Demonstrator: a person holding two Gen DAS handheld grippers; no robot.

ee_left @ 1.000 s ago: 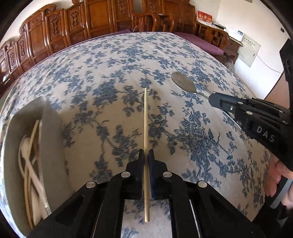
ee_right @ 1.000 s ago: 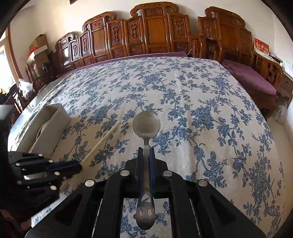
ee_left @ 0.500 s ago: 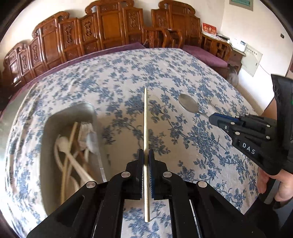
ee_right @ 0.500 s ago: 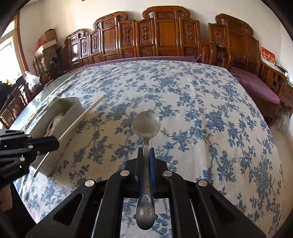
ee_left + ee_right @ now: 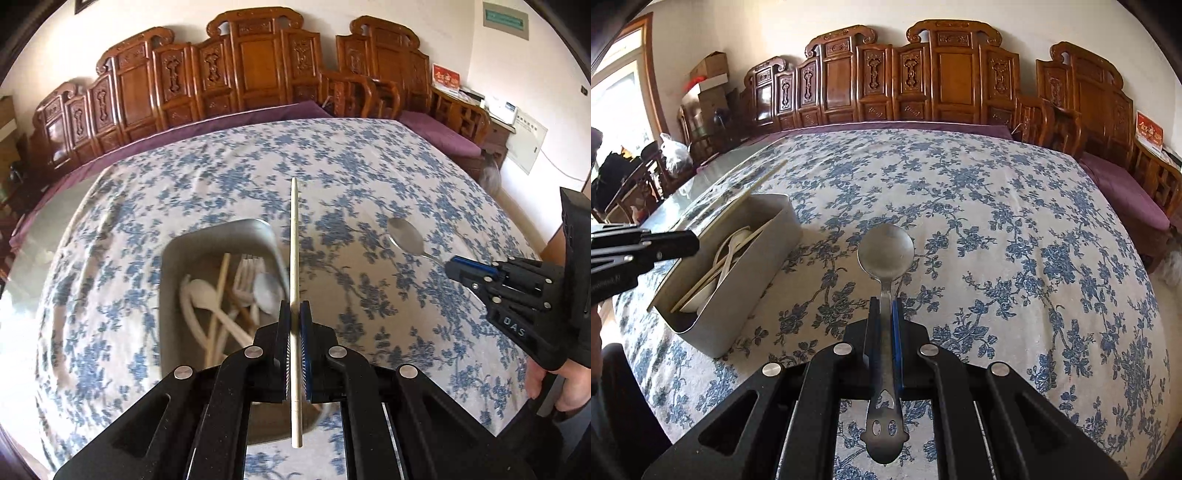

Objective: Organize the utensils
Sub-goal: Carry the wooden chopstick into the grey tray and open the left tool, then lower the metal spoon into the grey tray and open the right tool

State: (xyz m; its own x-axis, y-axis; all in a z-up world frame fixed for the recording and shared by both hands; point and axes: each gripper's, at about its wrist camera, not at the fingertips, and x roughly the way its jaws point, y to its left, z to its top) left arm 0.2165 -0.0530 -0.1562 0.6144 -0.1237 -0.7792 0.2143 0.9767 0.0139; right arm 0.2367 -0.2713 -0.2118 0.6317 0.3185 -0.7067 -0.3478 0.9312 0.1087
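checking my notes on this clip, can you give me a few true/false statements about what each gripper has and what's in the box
1. The left gripper is shut on a chopstick. True.
2. The right gripper holds a white plastic fork. False: it is shut on a metal spoon.
3. The grey box is empty. False: it already holds pale spoons, a fork and a chopstick.
4. The box stands on a blue floral tablecloth. True.
5. The metal spoon lies inside the box. False: it is held clear of the box, to one side of it.
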